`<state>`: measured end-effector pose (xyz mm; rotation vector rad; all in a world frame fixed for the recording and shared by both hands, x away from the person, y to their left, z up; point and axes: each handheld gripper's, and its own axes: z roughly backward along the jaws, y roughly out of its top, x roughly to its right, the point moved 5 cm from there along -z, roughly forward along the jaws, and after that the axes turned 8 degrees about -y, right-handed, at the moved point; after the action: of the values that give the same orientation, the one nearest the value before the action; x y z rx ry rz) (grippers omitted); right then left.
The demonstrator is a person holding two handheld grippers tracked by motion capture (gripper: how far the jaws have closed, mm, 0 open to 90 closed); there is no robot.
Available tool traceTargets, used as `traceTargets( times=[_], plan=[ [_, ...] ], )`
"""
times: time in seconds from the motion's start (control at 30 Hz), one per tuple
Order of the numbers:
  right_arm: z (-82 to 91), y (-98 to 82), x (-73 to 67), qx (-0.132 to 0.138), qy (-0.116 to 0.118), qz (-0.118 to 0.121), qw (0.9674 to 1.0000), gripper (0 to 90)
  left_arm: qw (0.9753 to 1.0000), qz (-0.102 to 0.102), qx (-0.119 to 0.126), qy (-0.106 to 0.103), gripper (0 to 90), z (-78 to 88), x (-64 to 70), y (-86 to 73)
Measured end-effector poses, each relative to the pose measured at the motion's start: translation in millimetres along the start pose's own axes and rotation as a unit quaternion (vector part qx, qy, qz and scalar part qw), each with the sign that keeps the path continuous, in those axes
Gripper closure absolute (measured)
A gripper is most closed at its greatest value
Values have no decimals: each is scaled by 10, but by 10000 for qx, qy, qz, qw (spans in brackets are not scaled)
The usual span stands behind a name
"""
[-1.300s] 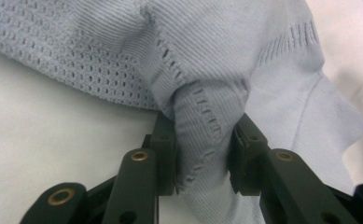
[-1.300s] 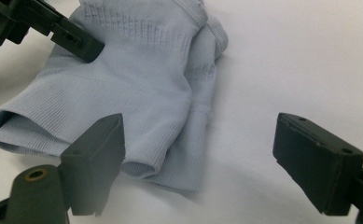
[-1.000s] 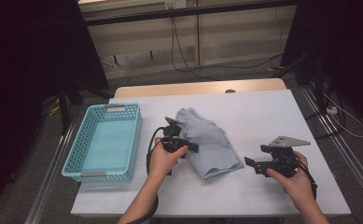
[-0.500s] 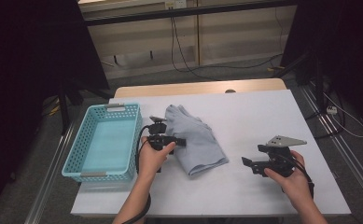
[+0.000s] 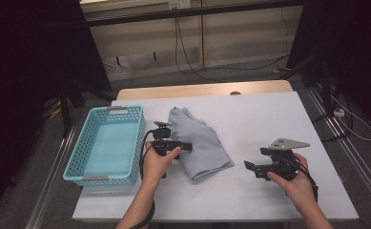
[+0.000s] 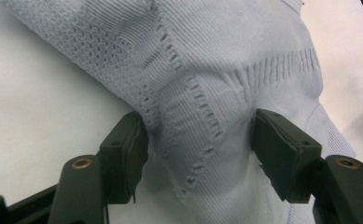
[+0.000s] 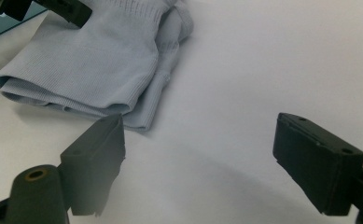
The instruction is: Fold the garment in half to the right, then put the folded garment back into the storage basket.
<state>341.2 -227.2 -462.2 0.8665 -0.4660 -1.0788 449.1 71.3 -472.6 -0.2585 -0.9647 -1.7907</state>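
Fingers [image 6: 137, 154] of my left gripper [image 5: 173, 144] have just been opening; they stand apart now, released, with a ridge of the folded grey garment [image 5: 197, 143] loose between them. My right gripper [image 5: 264, 167] waits near the table's [image 5: 269, 114] right side, fingers spread on nothing. The garment lies mid-table, just right of the blue basket [image 5: 108, 143]. I judge the folding finished or paused; next I'd regrip the bundle and carry it left into the basket.

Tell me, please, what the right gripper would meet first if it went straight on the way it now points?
Probably the folded grey knit garment. The right gripper has open jaws over bare white table, aimed toward the garment's folded edge; its left jaw would likely touch first, though depth is unclear.
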Motion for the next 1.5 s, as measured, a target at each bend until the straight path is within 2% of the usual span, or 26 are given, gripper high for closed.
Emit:
traceTargets(
  times=[0.23,0.53,0.57,0.63,0.83,1.13,1.23,1.33,1.5],
  plan=[
    [3,8,2,26,6,9,10000,170,10000,-34,14,-17,338,-19,2,1],
    [-3,13,-16,44,53,44,10000,170,10000,32,61,-51,330,-46,-7,-22],
    [-2,15,-19,50,53,39,10000,170,10000,29,52,-59,335,-56,-16,-29],
    [-7,13,-21,38,58,49,10000,170,9997,167,128,-98,350,-75,-16,-32],
    [-17,-4,-24,14,74,60,10000,170,9996,147,211,-89,406,-123,4,-17],
    [58,-57,22,39,-1,-36,10000,169,9978,310,541,-237,501,-263,28,146],
    [86,-79,49,42,-34,-68,10000,168,9974,395,530,-285,544,-301,33,181],
    [105,-86,72,68,-65,-119,9999,168,9977,477,372,-319,610,-292,49,226],
    [111,-80,63,96,-62,-110,9999,168,9987,404,123,-299,663,-204,113,304]
  ],
)
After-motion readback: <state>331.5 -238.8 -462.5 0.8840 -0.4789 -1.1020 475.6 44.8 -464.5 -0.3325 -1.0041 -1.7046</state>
